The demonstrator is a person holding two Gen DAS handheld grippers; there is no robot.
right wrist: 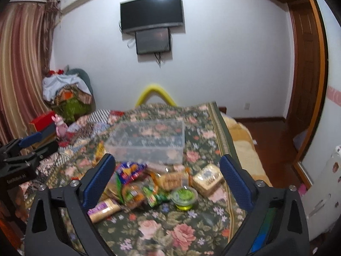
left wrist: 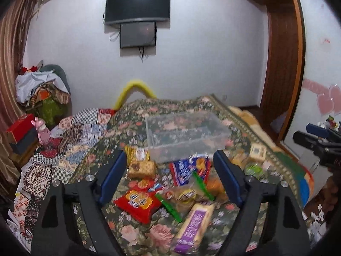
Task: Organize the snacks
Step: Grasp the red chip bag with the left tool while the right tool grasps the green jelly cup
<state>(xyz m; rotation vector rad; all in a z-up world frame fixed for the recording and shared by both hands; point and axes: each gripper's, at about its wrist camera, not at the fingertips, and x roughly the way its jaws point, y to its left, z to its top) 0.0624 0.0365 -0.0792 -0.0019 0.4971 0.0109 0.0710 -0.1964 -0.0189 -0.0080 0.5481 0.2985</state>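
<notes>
A pile of snacks lies on a floral cloth in front of a clear plastic box (left wrist: 187, 136) (right wrist: 147, 141). In the left wrist view I see a red packet (left wrist: 137, 202), a yellow and purple bar (left wrist: 195, 224), a blue and red packet (left wrist: 188, 169) and a brown cake (left wrist: 141, 168). My left gripper (left wrist: 169, 160) is open and empty above them. In the right wrist view a green jelly cup (right wrist: 184, 197), a gold packet (right wrist: 207, 179) and the purple bar (right wrist: 104, 210) show. My right gripper (right wrist: 168, 165) is open and empty above the pile.
The floral cloth (right wrist: 177, 232) covers a bed; its right edge drops to a wooden floor (right wrist: 270, 138). A patchwork quilt (left wrist: 70, 140) lies at the left. Boxes and a pink toy (left wrist: 41, 131) stand at the far left. A TV (left wrist: 138, 5) hangs on the far wall.
</notes>
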